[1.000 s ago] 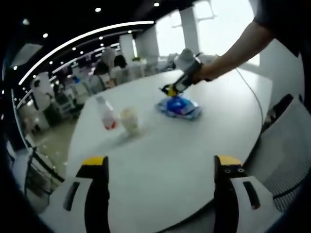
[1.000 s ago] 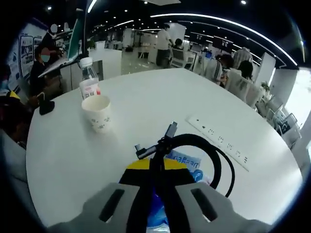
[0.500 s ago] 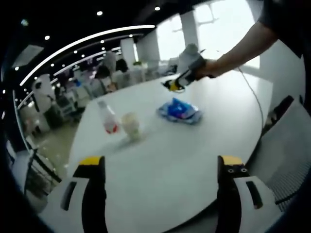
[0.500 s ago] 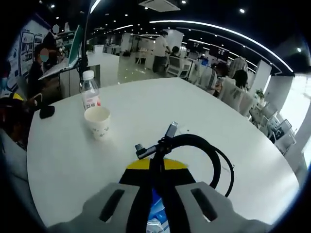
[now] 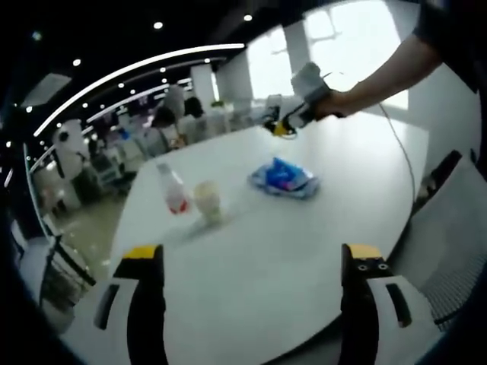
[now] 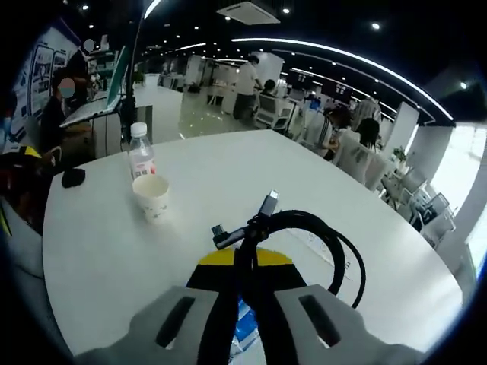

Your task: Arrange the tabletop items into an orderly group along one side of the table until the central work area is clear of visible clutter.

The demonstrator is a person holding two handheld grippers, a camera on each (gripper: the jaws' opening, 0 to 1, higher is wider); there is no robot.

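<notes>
My right gripper [image 6: 243, 257] is shut on a coiled black cable [image 6: 329, 237] whose two plug ends stick out past the jaws. It hangs well above the round white table [image 6: 106, 251]. In the left gripper view the same right gripper [image 5: 288, 123] is held up by a person's arm over the table's far side. Below it lies a blue packet [image 5: 286, 176], whose corner also peeks out under the right jaws [image 6: 244, 325]. A paper cup [image 5: 209, 202] [image 6: 154, 196] stands beside a clear water bottle with a red label [image 5: 173, 193] [image 6: 141, 155]. My left gripper [image 5: 253, 258] is open over the near edge.
A white power strip [image 6: 318, 243] lies flat on the table behind the cable. A small black object [image 6: 74, 177] sits at the table's left rim. A mesh chair [image 5: 449, 228] stands at the right edge. Desks, chairs and people occupy the office behind.
The right gripper has risen with the cable, away from the blue packet. The cup and bottle look smaller from it now. The left gripper has barely moved.
</notes>
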